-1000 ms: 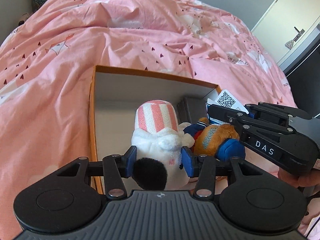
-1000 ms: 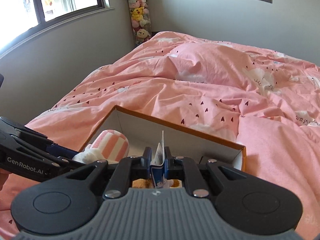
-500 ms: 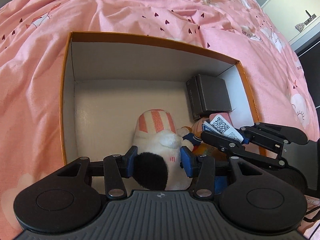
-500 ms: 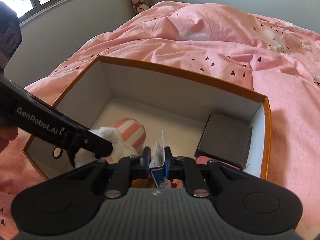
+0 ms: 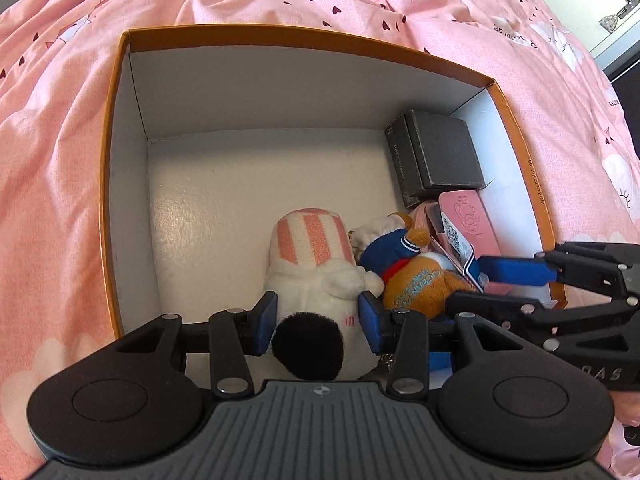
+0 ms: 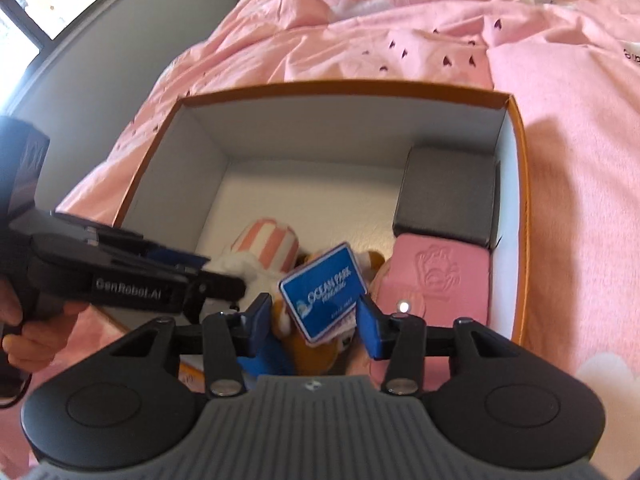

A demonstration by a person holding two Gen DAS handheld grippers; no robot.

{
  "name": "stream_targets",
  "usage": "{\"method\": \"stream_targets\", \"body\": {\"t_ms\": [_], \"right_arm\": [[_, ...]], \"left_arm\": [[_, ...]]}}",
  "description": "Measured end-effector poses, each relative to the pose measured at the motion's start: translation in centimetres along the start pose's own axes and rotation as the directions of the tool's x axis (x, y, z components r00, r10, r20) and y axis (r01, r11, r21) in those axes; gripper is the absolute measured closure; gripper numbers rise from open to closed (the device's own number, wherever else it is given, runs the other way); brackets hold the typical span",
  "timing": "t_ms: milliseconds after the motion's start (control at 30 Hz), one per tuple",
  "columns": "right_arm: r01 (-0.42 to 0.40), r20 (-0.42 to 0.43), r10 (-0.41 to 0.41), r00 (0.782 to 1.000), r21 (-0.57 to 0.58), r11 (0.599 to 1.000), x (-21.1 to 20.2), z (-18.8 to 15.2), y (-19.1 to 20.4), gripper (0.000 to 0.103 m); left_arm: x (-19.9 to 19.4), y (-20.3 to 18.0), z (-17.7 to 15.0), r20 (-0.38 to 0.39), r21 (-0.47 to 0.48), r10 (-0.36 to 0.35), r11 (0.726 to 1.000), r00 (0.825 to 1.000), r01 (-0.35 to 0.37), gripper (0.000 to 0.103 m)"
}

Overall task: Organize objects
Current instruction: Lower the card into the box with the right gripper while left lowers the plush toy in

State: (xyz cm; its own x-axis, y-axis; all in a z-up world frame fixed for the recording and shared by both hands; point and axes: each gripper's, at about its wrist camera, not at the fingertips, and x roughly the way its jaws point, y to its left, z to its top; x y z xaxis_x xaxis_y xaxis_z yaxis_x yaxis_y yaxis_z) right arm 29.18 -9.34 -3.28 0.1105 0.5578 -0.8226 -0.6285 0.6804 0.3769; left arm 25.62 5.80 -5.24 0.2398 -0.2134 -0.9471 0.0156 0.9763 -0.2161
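An orange-rimmed cardboard box (image 5: pixel 116 160) lies on the bed. My left gripper (image 5: pixel 318 320) is low inside it, and its closing jaws press on a white plush toy (image 5: pixel 316 280) with a pink-striped hat, which rests on the box floor. Beside it lies a brown bear plush (image 5: pixel 420 284) in a blue sailor suit. My right gripper (image 6: pixel 314 320) hovers over the bear with its jaws opening. The bear's blue Ocean Park tag (image 6: pixel 324 292) stands loose between the pads, touched by neither. The right gripper (image 5: pixel 480 286) also reaches in from the right in the left wrist view.
A dark grey box (image 5: pixel 440 156) fills the box's far right corner, with a pink embossed case (image 5: pixel 468 216) in front of it. The left half of the box floor is bare. A pink duvet (image 6: pixel 400 20) surrounds the box. A hand (image 6: pixel 24 332) holds the left gripper (image 6: pixel 192 276).
Both grippers sank into the box. The right jaws opened and let go of the blue tag, which tipped face up. The left gripper kept the white plush and lowered it to the floor.
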Motion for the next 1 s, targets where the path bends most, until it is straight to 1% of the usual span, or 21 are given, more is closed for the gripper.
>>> {"method": "stream_targets", "body": {"t_ms": [33, 100, 167, 233, 367, 500, 567, 700, 800, 867, 1000], "right_arm": [[0.005, -0.010, -0.005, 1.000, -0.013, 1.000, 0.1, -0.2, 0.2, 0.063], [0.000, -0.027, -0.001, 1.000, -0.039, 0.999, 0.7, -0.3, 0.5, 0.071], [0.028, -0.055, -0.031, 0.998, -0.059, 0.998, 1.7, -0.6, 0.7, 0.072], [0.031, -0.067, -0.037, 0.997, -0.082, 0.996, 2.5, -0.9, 0.9, 0.072], [0.029, -0.087, -0.036, 0.996, -0.085, 0.996, 2.8, -0.8, 0.7, 0.072], [0.025, -0.110, -0.031, 0.993, -0.062, 0.998, 3.2, -0.7, 0.3, 0.070], [0.028, -0.116, -0.033, 0.993, -0.050, 0.998, 3.3, -0.8, 0.2, 0.068], [0.034, -0.106, -0.038, 0.994, -0.037, 0.999, 3.1, -0.8, 0.4, 0.068], [0.035, -0.097, -0.038, 0.995, -0.028, 0.999, 2.6, -0.9, 0.6, 0.068], [0.039, -0.085, -0.041, 0.996, -0.028, 0.999, 2.4, -1.0, 0.6, 0.067], [0.057, -0.055, -0.059, 0.997, -0.046, 0.997, 1.5, -1.2, 0.8, 0.067]], "left_arm": [[0.0, -0.1, 0.0, 0.002, 0.004, 0.001, 1.000, 1.000, -0.001, 0.053], [0.0, -0.1, 0.0, 0.002, 0.008, 0.001, 1.000, 1.000, -0.001, 0.053], [0.1, 0.0, 0.0, 0.001, 0.011, 0.003, 1.000, 1.000, -0.003, 0.054], [0.2, -0.1, 0.0, 0.003, 0.018, 0.008, 1.000, 1.000, -0.008, 0.054], [0.6, -0.3, 0.0, 0.012, 0.023, 0.006, 1.000, 1.000, -0.007, 0.055], [1.1, -1.4, -0.7, 0.041, 0.081, 0.045, 0.996, 0.998, -0.048, 0.055], [1.3, -1.6, -0.8, 0.053, 0.087, 0.053, 0.995, 0.997, -0.058, 0.054], [0.9, -1.9, -0.7, 0.068, 0.102, 0.056, 0.993, 0.996, -0.062, 0.053], [0.3, -1.7, -0.9, 0.082, 0.111, 0.048, 0.992, 0.996, -0.057, 0.049], [-0.3, -1.8, -1.1, 0.101, 0.125, 0.065, 0.989, 0.993, -0.077, 0.044], [-1.8, -2.0, -1.6, 0.150, 0.139, 0.095, 0.983, 0.984, -0.116, 0.044]]}}
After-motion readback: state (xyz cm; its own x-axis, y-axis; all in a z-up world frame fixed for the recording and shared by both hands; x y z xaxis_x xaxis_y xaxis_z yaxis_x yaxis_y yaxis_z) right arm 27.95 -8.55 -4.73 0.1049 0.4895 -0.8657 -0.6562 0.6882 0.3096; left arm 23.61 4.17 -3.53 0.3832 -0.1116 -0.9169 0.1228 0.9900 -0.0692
